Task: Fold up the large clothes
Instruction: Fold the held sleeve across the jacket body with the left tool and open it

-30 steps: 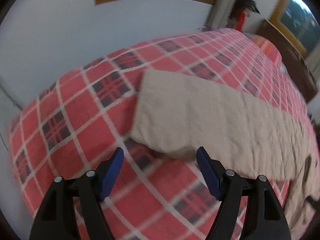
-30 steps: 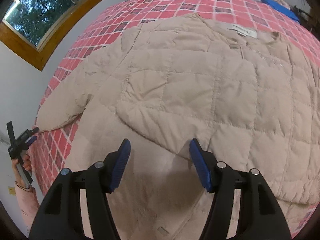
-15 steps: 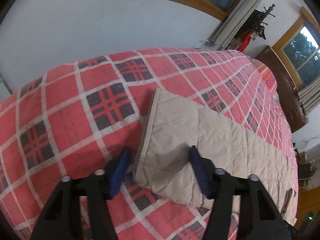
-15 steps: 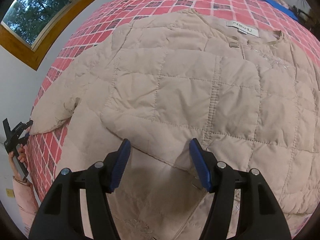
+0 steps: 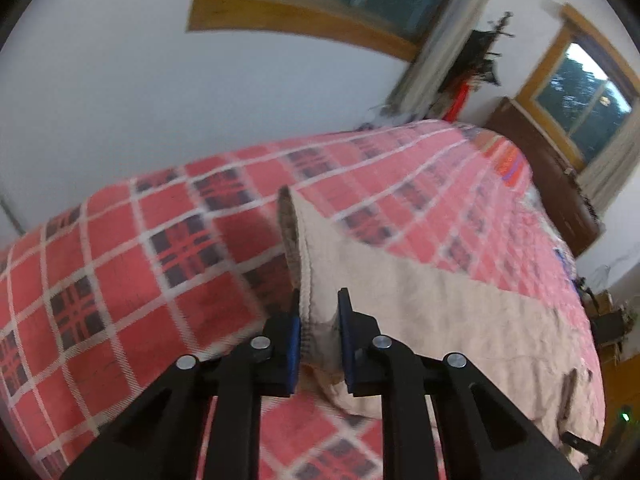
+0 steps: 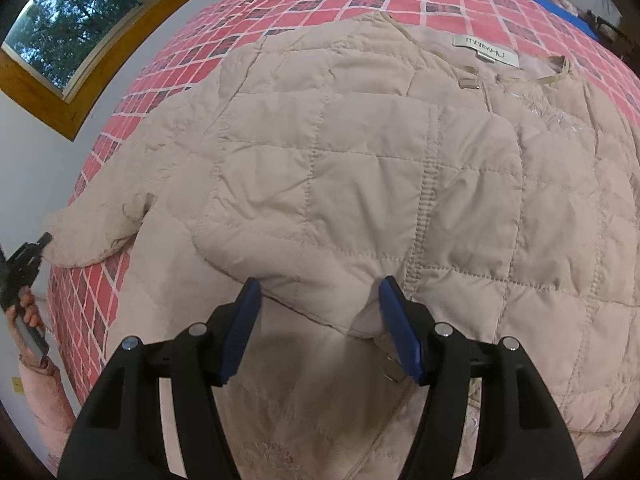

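A beige quilted jacket (image 6: 360, 184) lies spread on a red plaid bedspread (image 6: 320, 4), collar and label toward the far side. Its sleeve (image 5: 400, 292) stretches across the bed in the left wrist view, and the cuff (image 5: 306, 280) is raised off the cover. My left gripper (image 5: 319, 312) is shut on that cuff. In the right wrist view my right gripper (image 6: 318, 300) hovers open over the jacket's lower front edge, a flap of fabric lying between its blue pads. The left gripper (image 6: 38, 246) shows there at the far left, at the sleeve end.
The bed's edge drops to a white wall (image 5: 120, 100) on the left. Wood-framed windows (image 5: 584, 88) and a dark headboard (image 5: 552, 196) stand beyond. A blue item (image 6: 552, 0) lies at the bed's far right. A person's hand and pink sleeve (image 6: 36, 344) hold the left gripper.
My left gripper moved in onto the sleeve cuff and shut on it, lifting the cuff. My right gripper came lower and closer over the jacket's front edge and stayed open.
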{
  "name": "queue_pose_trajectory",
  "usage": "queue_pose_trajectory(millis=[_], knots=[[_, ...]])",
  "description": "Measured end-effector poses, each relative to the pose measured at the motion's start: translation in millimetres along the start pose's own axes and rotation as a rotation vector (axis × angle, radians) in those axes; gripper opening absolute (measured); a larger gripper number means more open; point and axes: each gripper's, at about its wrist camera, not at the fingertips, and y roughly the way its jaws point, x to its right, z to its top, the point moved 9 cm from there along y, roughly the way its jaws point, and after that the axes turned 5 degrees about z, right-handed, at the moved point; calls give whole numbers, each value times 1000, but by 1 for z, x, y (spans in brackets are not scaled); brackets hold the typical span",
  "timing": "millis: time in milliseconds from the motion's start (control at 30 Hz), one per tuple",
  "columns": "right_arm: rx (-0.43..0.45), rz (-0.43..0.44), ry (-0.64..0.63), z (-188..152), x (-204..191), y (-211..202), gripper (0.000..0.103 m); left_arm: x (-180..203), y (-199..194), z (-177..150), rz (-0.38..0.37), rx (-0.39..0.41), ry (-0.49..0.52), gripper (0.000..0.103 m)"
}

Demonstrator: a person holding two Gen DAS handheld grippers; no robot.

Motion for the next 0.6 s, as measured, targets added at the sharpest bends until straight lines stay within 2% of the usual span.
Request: queue_pose_trajectory(millis=[67, 200, 367, 600], knots=[[3, 2, 5, 0, 0, 1, 63, 31, -14, -1, -33, 27, 67, 16], [4, 11, 6, 0, 0, 0, 64, 117, -44, -14, -161, 52, 216, 16], [13, 26, 3, -2, 0, -8, 62, 222, -64, -48, -303, 26, 375, 16], [26, 18, 16, -8, 7, -24, 61, 301, -50, -102, -356, -63, 504, 16]])
